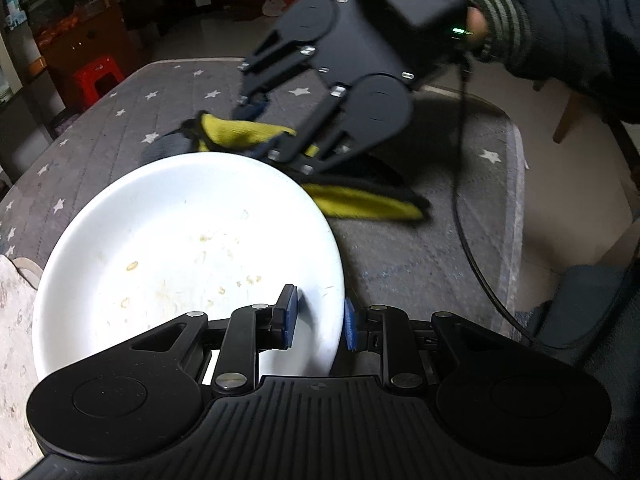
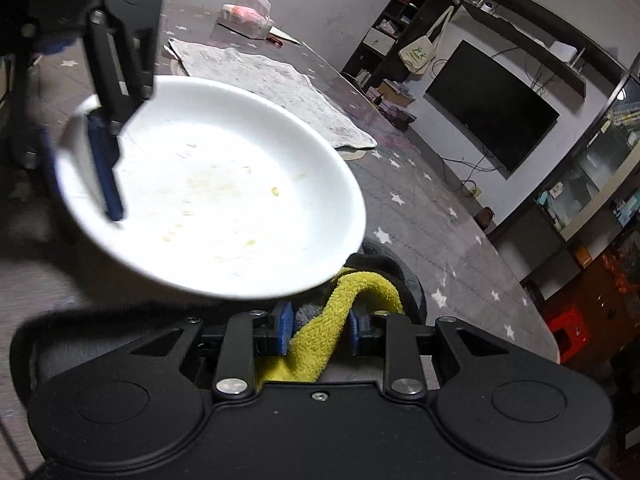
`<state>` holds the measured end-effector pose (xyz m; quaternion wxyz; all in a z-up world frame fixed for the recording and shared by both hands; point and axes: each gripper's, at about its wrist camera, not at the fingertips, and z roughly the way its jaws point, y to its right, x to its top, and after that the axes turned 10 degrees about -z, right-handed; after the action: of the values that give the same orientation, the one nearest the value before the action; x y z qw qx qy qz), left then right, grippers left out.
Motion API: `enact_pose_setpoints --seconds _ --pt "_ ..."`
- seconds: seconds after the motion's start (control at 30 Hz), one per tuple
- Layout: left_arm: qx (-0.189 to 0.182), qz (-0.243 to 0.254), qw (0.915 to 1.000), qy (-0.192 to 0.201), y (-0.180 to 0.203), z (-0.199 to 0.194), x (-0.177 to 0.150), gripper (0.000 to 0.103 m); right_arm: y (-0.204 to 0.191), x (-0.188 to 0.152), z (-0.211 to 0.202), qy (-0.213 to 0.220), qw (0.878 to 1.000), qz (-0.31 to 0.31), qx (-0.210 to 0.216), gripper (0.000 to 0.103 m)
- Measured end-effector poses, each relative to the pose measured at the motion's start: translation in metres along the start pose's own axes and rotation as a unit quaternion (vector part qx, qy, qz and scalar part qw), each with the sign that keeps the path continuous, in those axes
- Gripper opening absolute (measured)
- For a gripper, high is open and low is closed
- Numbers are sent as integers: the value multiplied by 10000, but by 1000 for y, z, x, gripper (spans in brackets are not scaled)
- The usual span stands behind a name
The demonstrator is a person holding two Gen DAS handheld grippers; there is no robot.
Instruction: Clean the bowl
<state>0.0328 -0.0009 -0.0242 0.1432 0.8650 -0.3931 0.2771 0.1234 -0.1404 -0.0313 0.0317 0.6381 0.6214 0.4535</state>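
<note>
My left gripper [image 1: 318, 318] jaws clamp the rim of the tilted white bowl [image 1: 180, 248], flecked with yellowish residue; right gripper [image 2: 320, 330] jaws pinch the yellow cloth [image 2: 320, 344].

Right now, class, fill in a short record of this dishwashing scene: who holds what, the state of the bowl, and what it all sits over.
left gripper: shut on the rim of the bowl
right gripper: shut on the cloth
bowl: white, tilted, yellowish food specks inside
cloth: yellow and grey, just past the bowl's far edge
table cover: grey with white stars
wiping: cloth not yet inside the bowl
</note>
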Motion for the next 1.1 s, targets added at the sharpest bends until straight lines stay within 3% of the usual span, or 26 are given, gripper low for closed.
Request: enact_pose_setpoints --seconds 0.2,0.5,0.77,1.1 --pt "102 -350 9993 -70 3 -1 7 26 6 3 15 -6 9999 -135 -17 29" --pt "203 -585 9980 -99 1 14 27 30 -7 0 2 -21 9997 -239 -9 29" --pt "312 -545 9980 -33 0 21 40 30 -25 -1 -18 -22 9998 -210 28 29" --pt "182 -311 9993 -27 0 16 27 28 -60 4 -56 44 9990 -390 215 29"
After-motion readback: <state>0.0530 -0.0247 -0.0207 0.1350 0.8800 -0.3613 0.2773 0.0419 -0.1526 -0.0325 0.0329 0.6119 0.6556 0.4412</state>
